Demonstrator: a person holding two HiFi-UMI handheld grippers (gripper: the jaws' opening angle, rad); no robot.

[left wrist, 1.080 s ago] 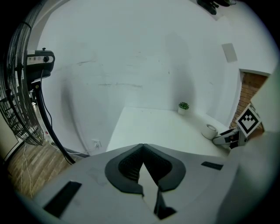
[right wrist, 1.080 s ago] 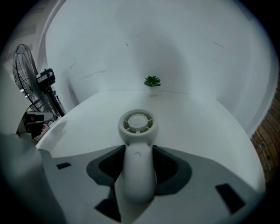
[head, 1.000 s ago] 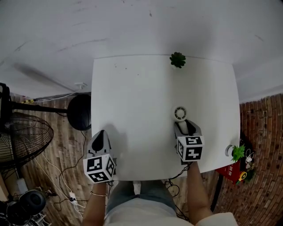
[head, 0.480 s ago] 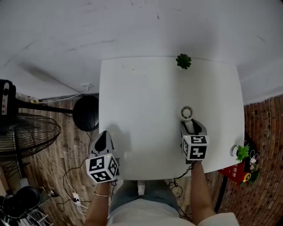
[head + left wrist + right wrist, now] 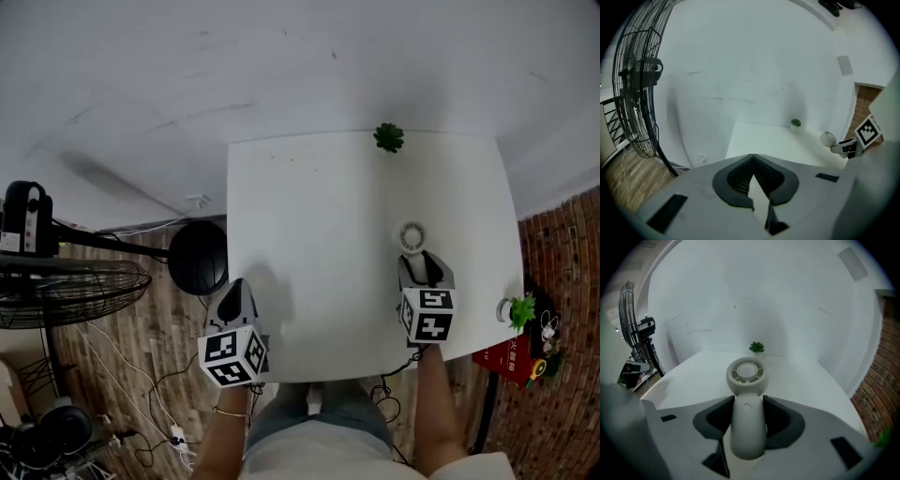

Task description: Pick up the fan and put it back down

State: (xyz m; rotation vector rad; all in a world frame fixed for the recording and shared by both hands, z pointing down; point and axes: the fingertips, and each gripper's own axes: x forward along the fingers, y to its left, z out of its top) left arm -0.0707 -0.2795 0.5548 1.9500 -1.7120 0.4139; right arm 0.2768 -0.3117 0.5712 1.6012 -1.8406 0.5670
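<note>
Fan (image 5: pixel 746 373) clamped by handle in right tool (image 5: pixel 747 414) — left tool (image 5: pixel 753 161) closed, at table (image 5: pixel 309 234) near-left edge.

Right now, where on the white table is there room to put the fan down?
The middle and left of the table is bare, from the small plant at the far edge to the left gripper by the near corner. It is busy only toward the right, where the right gripper holds the fan.

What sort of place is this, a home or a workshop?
Probably a plain indoor room used as a makeshift studio: a white table set against a white wall, a wood-plank floor strewn with cables, and a big pedestal fan beside the table.
</note>
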